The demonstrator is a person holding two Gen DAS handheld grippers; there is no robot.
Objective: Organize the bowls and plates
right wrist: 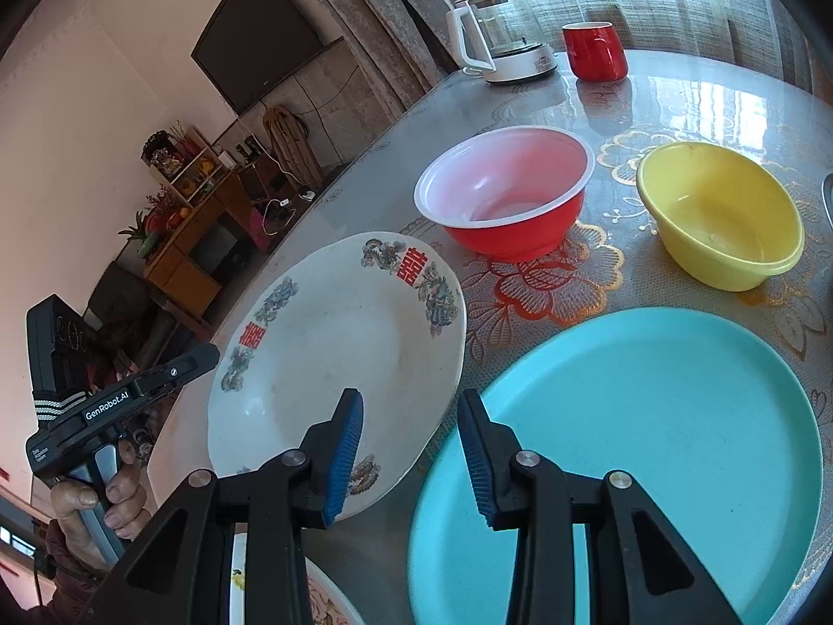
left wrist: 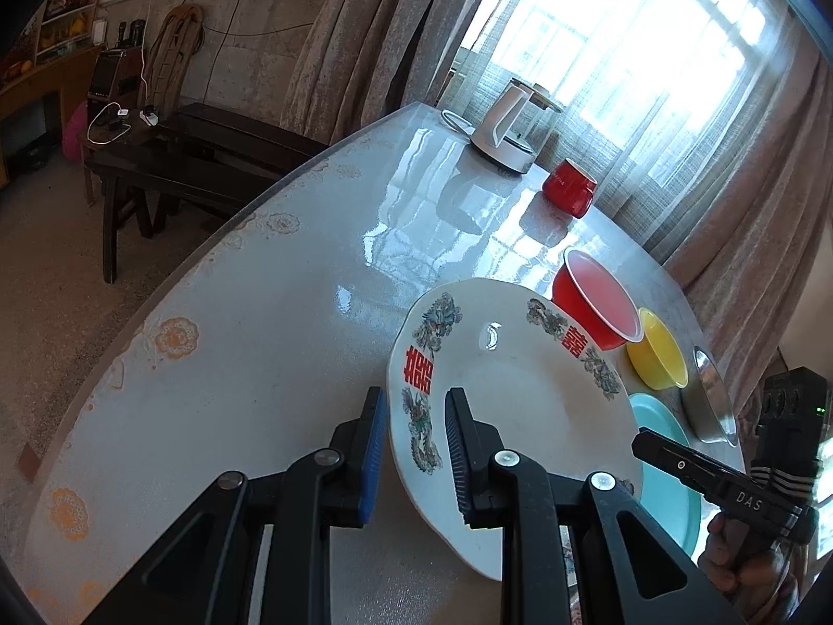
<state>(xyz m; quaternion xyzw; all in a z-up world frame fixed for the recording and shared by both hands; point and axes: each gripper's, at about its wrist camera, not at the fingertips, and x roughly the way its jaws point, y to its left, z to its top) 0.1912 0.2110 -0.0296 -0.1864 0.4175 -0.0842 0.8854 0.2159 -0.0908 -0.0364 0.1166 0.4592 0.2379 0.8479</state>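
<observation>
A white plate with red and green patterns [left wrist: 520, 390] [right wrist: 338, 344] is tilted, its left rim lifted off the table. My left gripper [left wrist: 416, 448] stands with one finger on each side of that rim, jaws close on it. My right gripper [right wrist: 408, 448] is open and empty, above the gap between the white plate and a turquoise plate [right wrist: 651, 442] [left wrist: 666, 463]. A red bowl [right wrist: 507, 192] [left wrist: 598, 302] and a yellow bowl [right wrist: 723, 213] [left wrist: 658, 349] stand behind them.
A metal bowl [left wrist: 710, 401] sits at the right. A white kettle [right wrist: 494, 36] [left wrist: 505, 125] and a red cup [right wrist: 593, 49] [left wrist: 570, 187] stand at the far end of the glossy table [left wrist: 234, 364]. Another patterned plate [right wrist: 323, 594] lies near the front edge. A bench [left wrist: 182, 166] stands beyond the table.
</observation>
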